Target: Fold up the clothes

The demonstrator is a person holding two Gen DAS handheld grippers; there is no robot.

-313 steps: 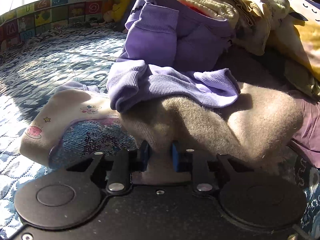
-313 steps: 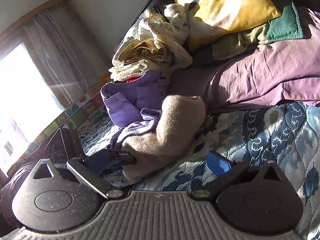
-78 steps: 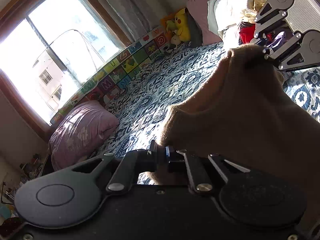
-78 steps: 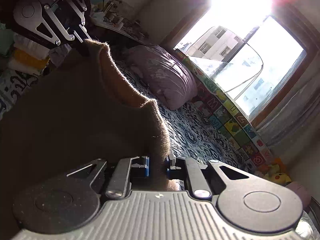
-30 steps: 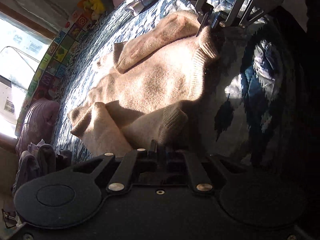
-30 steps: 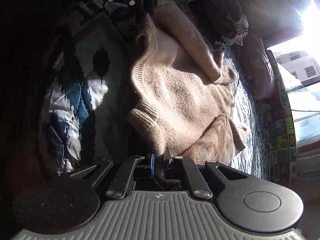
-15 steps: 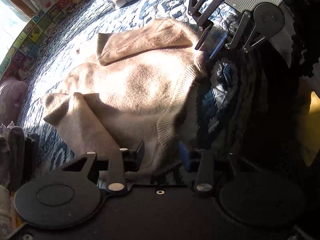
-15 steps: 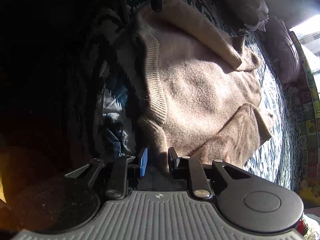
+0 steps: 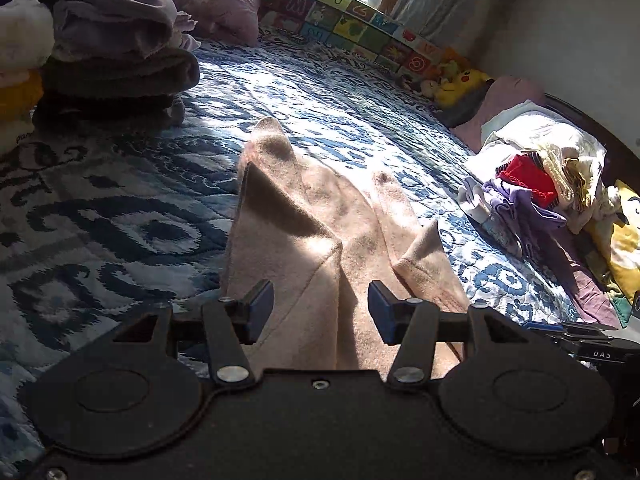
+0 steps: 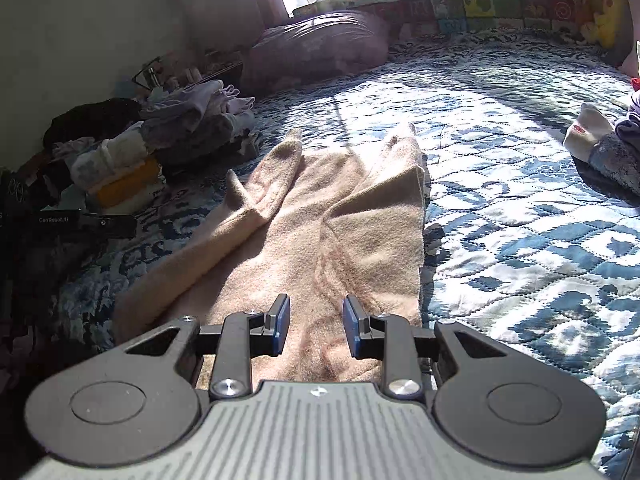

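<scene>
Sweater (image 10: pixel 320 232), beige and fuzzy, lies spread on the quilted bed (image 10: pixel 520 220) straight ahead of both hand-held grippers, released by both.

One sweater with two sleeves: one sleeve (image 10: pixel 264 184) runs ahead-left of the right hand-held gripper (image 10: pixel 316 326), the other is folded over ahead-right. It looks soft, light and limp, likely to sag and cling to the quilt, so I would pinch a sleeve cuff or the firmer ribbed hem rather than the loose middle. Left hand-held gripper (image 9: pixel 320 306) stands wide apart over the knit, holding nothing; the right one is moderately parted, also empty. Two heaps flank it: a folded stack (image 10: pixel 168 136) far left, and a jumbled pile (image 9: pixel 536 192) far right whose garment count I cannot tell.
</scene>
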